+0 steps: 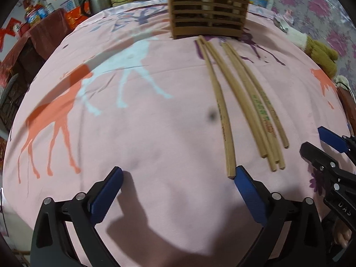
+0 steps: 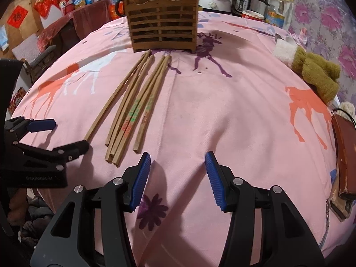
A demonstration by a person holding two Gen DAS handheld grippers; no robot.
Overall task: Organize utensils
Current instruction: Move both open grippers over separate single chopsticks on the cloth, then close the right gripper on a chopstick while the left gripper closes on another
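Chopsticks [image 2: 133, 109]: light, stiff, slick wood; grip mid-shaft. Left claw [image 1: 178, 178] wide open, empty; right claw [image 2: 178, 171] likewise.

Look at the right claw [image 1: 320, 142] off to the side of your left claw: its black body carries the letters "DAS". Ahead of your right claw, the chopsticks [image 2: 133, 113] bear green and red printed characters, too small to read. The lettering on the left claw [image 2: 64, 135] is blurred.
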